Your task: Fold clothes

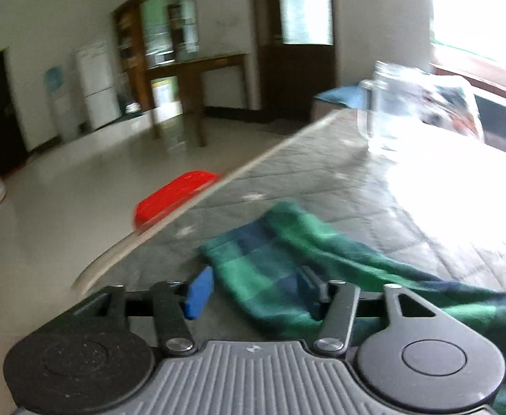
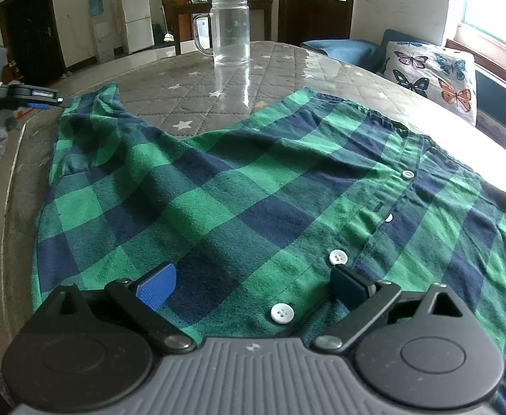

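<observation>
Right wrist view looks down over a green and navy checked shirt [image 2: 253, 190] spread across a table [image 2: 201, 79] with a grey quilted cover printed with white stars. The shirt lies mostly flat, its button strip running along the right side with white buttons [image 2: 338, 257] showing. Its far left part is bunched and raised, reaching toward the left table edge. The right gripper [image 2: 253, 285] sits low over the near hem, its blue-padded fingers [image 2: 156, 287] spread wide apart with cloth lying between them; neither pad presses on the fabric. A clear glass mug [image 2: 230, 31] stands upright on the table beyond the shirt, well apart from it. A butterfly cushion [image 2: 432, 72] rests on a seat at the right. At the far left edge the left gripper [image 2: 42, 98] appears side-on beside the shirt's raised end.

Left wrist view is blurred. The left gripper [image 1: 253, 294] has its fingers [image 1: 199, 292] partly apart, with a fold of the shirt [image 1: 287, 252] running between them. Whether the pads pinch it cannot be told. A red basket [image 1: 173, 195] sits on the floor past the table edge [image 1: 183, 214]. The mug [image 1: 387, 110] stands farther along the table.
</observation>
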The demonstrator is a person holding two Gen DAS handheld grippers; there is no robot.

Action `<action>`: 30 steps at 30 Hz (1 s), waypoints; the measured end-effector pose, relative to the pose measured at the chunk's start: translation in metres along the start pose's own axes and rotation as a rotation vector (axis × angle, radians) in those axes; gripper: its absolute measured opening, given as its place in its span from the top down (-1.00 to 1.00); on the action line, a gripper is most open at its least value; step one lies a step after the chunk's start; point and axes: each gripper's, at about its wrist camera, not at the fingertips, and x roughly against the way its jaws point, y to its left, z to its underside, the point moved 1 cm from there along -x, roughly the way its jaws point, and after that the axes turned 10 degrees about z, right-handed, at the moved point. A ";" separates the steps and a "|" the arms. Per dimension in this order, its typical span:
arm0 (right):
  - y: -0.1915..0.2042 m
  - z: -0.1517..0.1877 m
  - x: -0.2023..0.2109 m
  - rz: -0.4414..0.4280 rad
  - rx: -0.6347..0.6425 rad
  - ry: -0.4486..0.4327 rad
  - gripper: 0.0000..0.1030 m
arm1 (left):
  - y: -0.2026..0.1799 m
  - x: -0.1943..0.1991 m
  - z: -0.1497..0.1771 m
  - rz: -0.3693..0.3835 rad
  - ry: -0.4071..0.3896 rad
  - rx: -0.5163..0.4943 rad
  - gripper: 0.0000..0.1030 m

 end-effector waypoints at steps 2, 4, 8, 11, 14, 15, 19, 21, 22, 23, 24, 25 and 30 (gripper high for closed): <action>0.000 0.000 0.000 0.002 0.001 0.002 -0.90 | -0.007 -0.014 -0.003 0.045 0.024 -0.045 0.18; 0.001 -0.001 0.000 0.004 0.003 0.004 -0.90 | -0.014 -0.027 -0.006 0.079 0.051 -0.086 0.30; 0.001 -0.001 -0.001 0.004 0.003 0.008 -0.90 | -0.023 -0.044 -0.010 0.094 0.056 -0.155 0.41; 0.000 -0.002 -0.001 0.003 -0.001 0.011 -0.91 | -0.027 -0.058 -0.016 0.075 0.048 -0.205 0.42; 0.000 -0.001 -0.002 0.002 -0.005 0.013 -0.91 | -0.025 -0.075 -0.025 0.034 0.043 -0.200 0.42; 0.000 -0.001 -0.002 0.002 -0.006 0.014 -0.92 | -0.024 -0.080 -0.028 0.021 0.040 -0.200 0.42; -0.002 0.000 -0.003 0.001 -0.016 0.017 -0.96 | -0.022 -0.099 -0.037 -0.053 0.027 -0.209 0.38; -0.003 0.000 -0.003 0.000 -0.024 0.019 -0.98 | -0.020 -0.105 -0.042 -0.067 0.026 -0.200 0.37; -0.003 0.001 -0.003 -0.001 -0.028 0.020 -0.98 | -0.019 -0.108 -0.044 -0.073 0.025 -0.195 0.37; -0.003 0.001 -0.004 0.000 -0.030 0.021 -0.99 | -0.020 -0.106 -0.045 -0.072 0.029 -0.191 0.37; -0.003 0.000 -0.003 0.001 -0.029 0.020 -0.99 | -0.020 -0.105 -0.045 -0.070 0.032 -0.187 0.37; -0.003 0.000 -0.003 0.002 -0.028 0.020 -0.99 | -0.021 -0.103 -0.046 -0.068 0.036 -0.183 0.37; 0.000 -0.001 -0.003 0.010 -0.013 0.018 -0.99 | -0.037 -0.071 -0.038 0.041 0.036 -0.174 0.22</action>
